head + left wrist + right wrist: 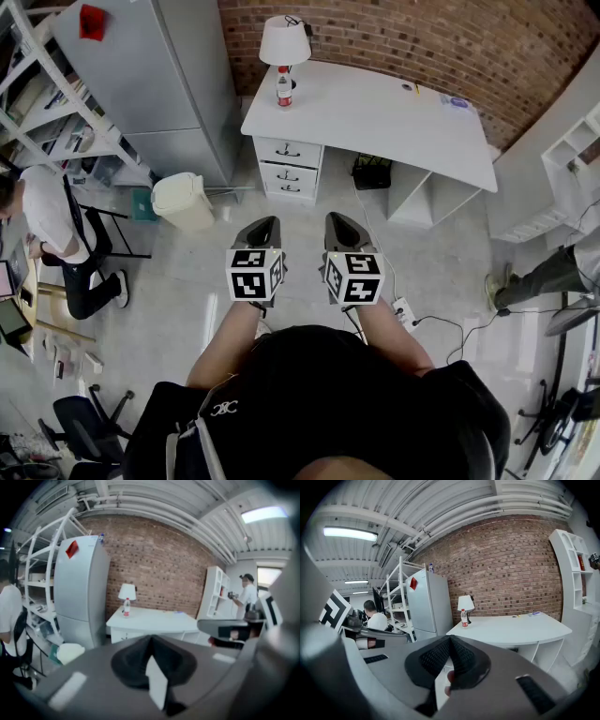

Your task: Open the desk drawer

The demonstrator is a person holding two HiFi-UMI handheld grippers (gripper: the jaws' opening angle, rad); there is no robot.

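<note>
You hold the left tongs (263, 225) and the right tongs (339, 222) side by side in front of you, above the floor; both pairs are closed, tip pressed to tip, with nothing between them; beyond them, well apart, the white table (394, 122) stands against the brick wall; its drawers (288, 161) sit shut under its left end, below the lamp (284, 42) and the bottle (284, 87); a pale bin (183, 201) stands on the floor to their left.

desk (375, 117) white | wall (422, 37) red-brown brick | fridge (150, 75) grey | bin (183, 200) cream | lampshade (285, 42) white | bottle label (284, 92) red
</note>
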